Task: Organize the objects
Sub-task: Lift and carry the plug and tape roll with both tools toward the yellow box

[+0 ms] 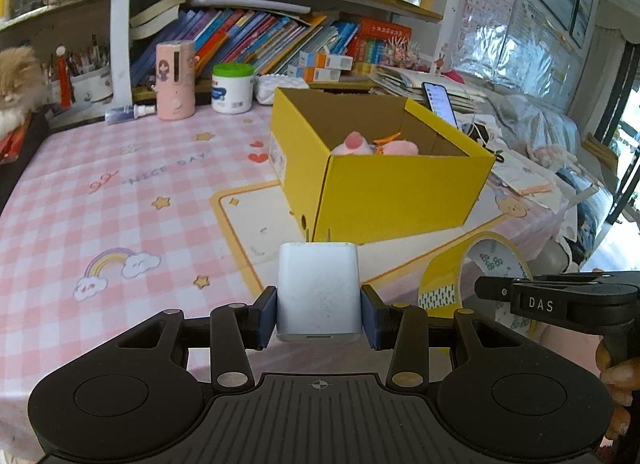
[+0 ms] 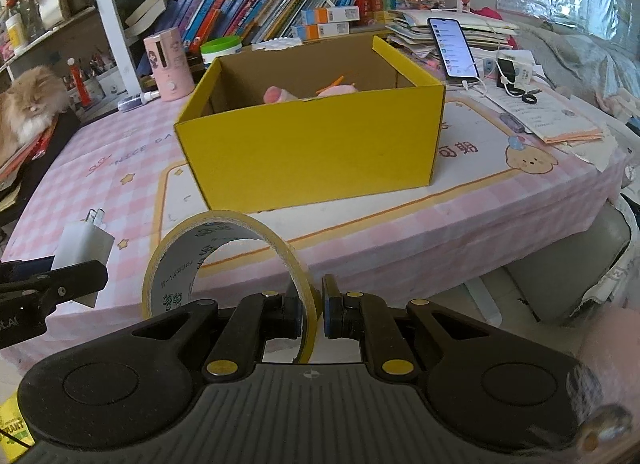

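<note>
Left gripper (image 1: 319, 314) pinching a white charger (image 1: 318, 292) between both blue pads (image 1: 269, 316), prongs pointing away from the fingers toward the yellow box (image 1: 396, 192). Box ahead of the fingertips and a little to their right, open on top, on the pink checked cloth (image 1: 100, 204). Pink plush (image 1: 374, 146) lying inside the box.

Right gripper (image 2: 312, 314) closed on the rim of a yellow tape roll (image 2: 228, 260): one finger inside the ring, the other outside, roll standing upright and extending left of the fingers. Box straight ahead beyond the roll, apart from it. Charger off to the left of the right fingers, lifted off the cloth. Phone (image 2: 452, 48) propped beyond the box, right of the fingers.
</note>
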`<state>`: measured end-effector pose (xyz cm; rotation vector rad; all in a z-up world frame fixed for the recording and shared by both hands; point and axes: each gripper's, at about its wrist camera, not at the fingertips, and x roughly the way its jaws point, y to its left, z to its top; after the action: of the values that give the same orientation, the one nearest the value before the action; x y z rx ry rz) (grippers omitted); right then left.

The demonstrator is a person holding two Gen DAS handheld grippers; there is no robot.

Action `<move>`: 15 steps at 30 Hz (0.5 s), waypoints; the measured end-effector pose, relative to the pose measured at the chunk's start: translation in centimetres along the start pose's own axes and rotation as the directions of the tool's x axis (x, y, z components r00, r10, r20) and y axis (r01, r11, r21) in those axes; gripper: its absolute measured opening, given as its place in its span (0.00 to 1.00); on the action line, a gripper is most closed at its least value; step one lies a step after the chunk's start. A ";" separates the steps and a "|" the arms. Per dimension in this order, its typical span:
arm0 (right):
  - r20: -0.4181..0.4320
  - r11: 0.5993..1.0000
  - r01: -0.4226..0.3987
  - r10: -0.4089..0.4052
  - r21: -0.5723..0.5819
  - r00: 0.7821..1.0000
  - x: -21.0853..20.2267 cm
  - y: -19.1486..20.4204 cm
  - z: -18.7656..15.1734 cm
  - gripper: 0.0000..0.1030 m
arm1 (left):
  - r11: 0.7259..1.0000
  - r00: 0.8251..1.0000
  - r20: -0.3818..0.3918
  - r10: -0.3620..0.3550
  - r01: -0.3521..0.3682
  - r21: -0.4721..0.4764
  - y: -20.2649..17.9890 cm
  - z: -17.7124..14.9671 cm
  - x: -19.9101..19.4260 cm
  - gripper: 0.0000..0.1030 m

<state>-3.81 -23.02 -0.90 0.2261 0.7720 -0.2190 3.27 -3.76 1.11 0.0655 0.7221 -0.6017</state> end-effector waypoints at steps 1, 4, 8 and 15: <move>0.001 1.000 0.000 0.000 0.001 1.000 0.2 -0.2 0.3 0.09 | 1.000 1.000 0.006 0.002 -0.002 0.004 -0.2 0.3 0.1 0.40; 0.003 1.000 -0.005 0.005 0.007 1.000 0.6 -0.9 1.3 0.09 | 1.000 0.999 0.034 0.011 -0.011 0.010 -0.7 1.0 0.3 0.40; 0.028 1.000 -0.016 0.015 0.014 0.999 0.7 -1.9 2.9 0.09 | 1.000 0.996 0.083 0.021 -0.021 0.003 -1.3 2.3 0.4 0.40; 0.097 0.999 -0.041 0.041 -0.004 0.994 0.5 -3.4 6.5 0.09 | 0.999 0.984 0.176 0.018 -0.023 0.024 -3.2 5.8 1.2 0.40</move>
<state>-0.13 -28.13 2.81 0.2278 0.6709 -0.1893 5.74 -8.55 5.15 0.0427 0.5417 -0.5892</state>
